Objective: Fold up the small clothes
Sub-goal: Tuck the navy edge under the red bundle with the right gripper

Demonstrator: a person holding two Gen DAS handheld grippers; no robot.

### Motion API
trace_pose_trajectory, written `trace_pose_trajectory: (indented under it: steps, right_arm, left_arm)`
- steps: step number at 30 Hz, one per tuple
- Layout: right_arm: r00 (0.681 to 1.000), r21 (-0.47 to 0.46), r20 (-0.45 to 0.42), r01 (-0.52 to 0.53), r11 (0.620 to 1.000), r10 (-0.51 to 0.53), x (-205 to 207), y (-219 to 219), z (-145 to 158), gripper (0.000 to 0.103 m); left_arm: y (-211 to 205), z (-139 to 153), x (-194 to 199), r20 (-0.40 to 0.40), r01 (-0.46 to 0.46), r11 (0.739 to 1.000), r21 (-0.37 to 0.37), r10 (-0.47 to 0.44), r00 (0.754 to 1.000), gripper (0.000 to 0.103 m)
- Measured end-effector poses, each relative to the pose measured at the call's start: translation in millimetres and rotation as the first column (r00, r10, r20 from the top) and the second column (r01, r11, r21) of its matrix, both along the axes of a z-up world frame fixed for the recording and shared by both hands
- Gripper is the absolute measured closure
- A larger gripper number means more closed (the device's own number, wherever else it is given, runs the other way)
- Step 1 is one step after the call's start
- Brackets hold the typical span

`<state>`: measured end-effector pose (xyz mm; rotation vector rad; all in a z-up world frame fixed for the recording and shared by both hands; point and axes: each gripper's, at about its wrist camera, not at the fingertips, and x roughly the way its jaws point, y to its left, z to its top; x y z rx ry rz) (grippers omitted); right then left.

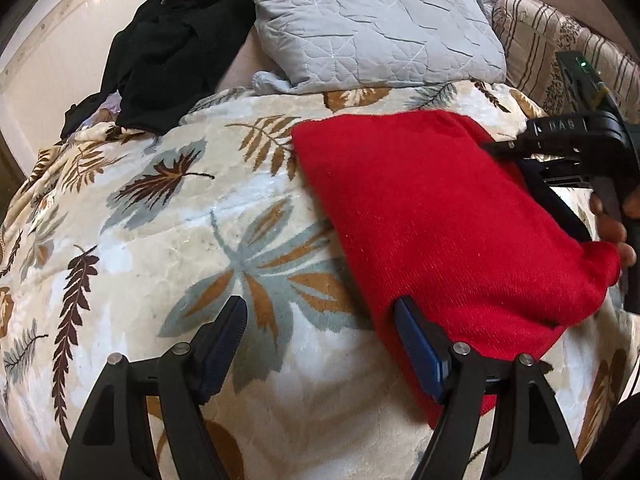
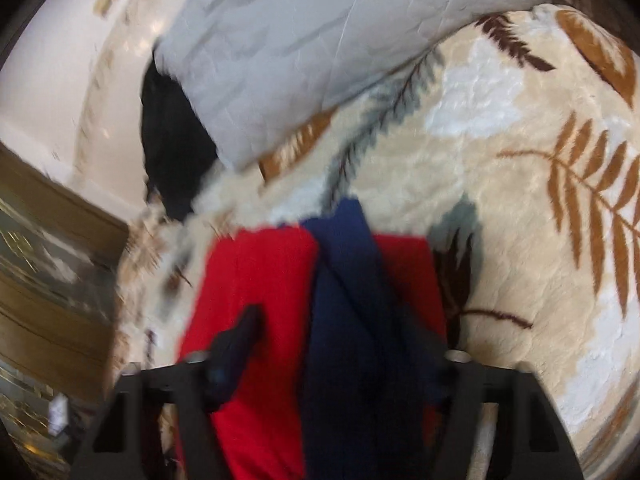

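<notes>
Nearest the left wrist camera, the left gripper (image 1: 320, 344) hangs with its fingers spread wide and nothing between them; its right-hand blue pad touches the near edge of the red garment (image 1: 448, 216), while the other finger is over bare blanket (image 1: 168, 240). That garment lies folded flat on the leaf-patterned blanket, toward the right side of the bed.

From the right wrist view, the right gripper (image 2: 340, 344) is over the same red garment (image 2: 256, 272), with a dark blue strip of cloth (image 2: 344, 300) running between its fingers. The picture is blurred, so I cannot tell whether the jaws press on that strip or merely stand around it. In the left wrist view this gripper (image 1: 532, 168) sits at the far right edge of the red cloth, a hand (image 1: 612, 224) behind it.

Beyond lie a grey quilted pillow (image 1: 372, 24), a heap of black clothing (image 1: 176, 48) to its left, and a striped cushion (image 1: 536, 36) to its right. No containers are visible.
</notes>
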<state>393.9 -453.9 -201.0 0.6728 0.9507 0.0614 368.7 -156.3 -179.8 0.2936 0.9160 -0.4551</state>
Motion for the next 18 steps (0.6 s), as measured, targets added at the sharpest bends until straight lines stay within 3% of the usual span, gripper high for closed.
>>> trace_pose_trajectory:
  steps: [2,7,10,12,14,16,18]
  right_arm:
    - [0.999,-0.061,0.001,-0.039,0.997,0.039,-3,14,10,0.074]
    - [0.998,-0.224,0.038,-0.045,0.974,0.055,-25,41,40,0.076]
    - [1.000,-0.348,-0.008,-0.023,0.937,0.021,-29,46,30,0.076]
    - [1.000,-0.335,-0.022,0.003,0.942,-0.011,-26,39,14,0.076]
    - [0.999,-0.264,0.000,0.034,0.964,-0.035,-29,29,15,0.072]
    - [0.997,-0.206,0.011,0.080,0.975,-0.080,-39,22,23,0.072]
    - [0.994,-0.209,0.045,0.102,0.972,-0.095,-57,23,38,0.072]
  left_arm:
    - [-1,3,-4,0.033,0.000,1.000,0.018,-0.001,0.999,0.026]
    - [1,11,-12,0.076,-0.005,1.000,0.021,0.004,0.997,0.026]
    - [-4,-6,-7,0.046,-0.007,0.994,0.105,0.002,0.999,0.026]
    - [-3,-14,-2,0.011,-0.015,0.992,0.128,0.013,1.000,0.026]
    - [2,-11,-1,-0.004,-0.021,0.995,0.095,0.021,1.000,0.026]
    - [7,1,-6,0.029,-0.020,0.999,0.050,0.018,0.999,0.026]
    - [11,12,-10,0.060,-0.023,1.000,0.013,0.022,0.998,0.026]
